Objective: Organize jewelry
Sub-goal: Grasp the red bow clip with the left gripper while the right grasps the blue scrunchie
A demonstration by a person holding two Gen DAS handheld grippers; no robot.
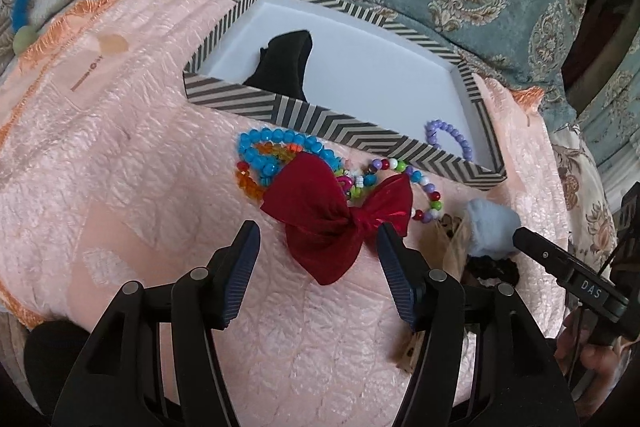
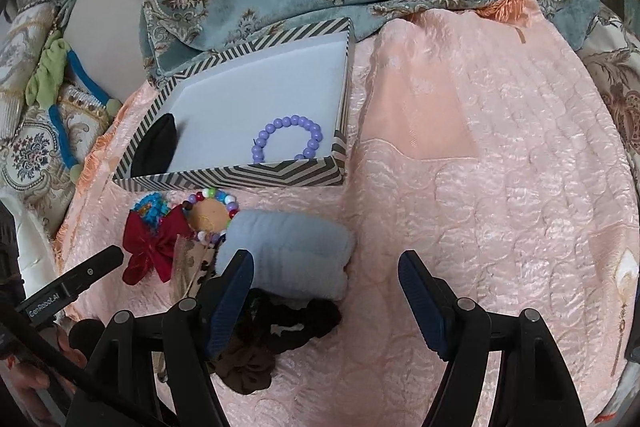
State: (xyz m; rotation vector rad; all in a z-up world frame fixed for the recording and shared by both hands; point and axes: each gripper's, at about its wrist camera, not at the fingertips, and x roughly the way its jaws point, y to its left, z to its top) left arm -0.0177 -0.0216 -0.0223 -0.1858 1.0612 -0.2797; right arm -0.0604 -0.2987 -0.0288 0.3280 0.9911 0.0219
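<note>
- Left wrist view: left gripper [image 1: 318, 241] was spread wide, nothing between its pads; red bow [image 1: 335, 217] lay on the pink quilt [image 1: 120, 155] just ahead of the fingertips, its knot nearly centred in the gap.
- Past the bow, further out from the fingers: blue bead bracelet [image 1: 276, 147], orange bead bracelet [image 1: 256, 183] and a multicolour bead bracelet [image 1: 416, 187], tangled together and touching the bow's far edge.
- Beyond those sat the chevron-striped box [image 1: 336, 127], white inside, holding a purple bead bracelet [image 1: 450, 137] at the near right corner and a black cloth item [image 1: 284, 63] at the left. So two pieces looked filed, most of the pile not yet.
- Right wrist view: right gripper [image 2: 326, 265] also wide open and empty; pale blue rolled cloth [image 2: 292, 251] sat just ahead of its left finger [image 2: 230, 303], black scrunchie [image 2: 296, 327] lay between the fingers near that finger, brown scrunchie [image 2: 248, 367] lower down.
- Step in hand, my read: left gripper lining up on the bow.
- Next move calls for dropping onto the knot, pinching there rather than on a floppy wing, then carrying it over the box's near wall.
- Risk: beads snagging on the bow at lift.
</note>
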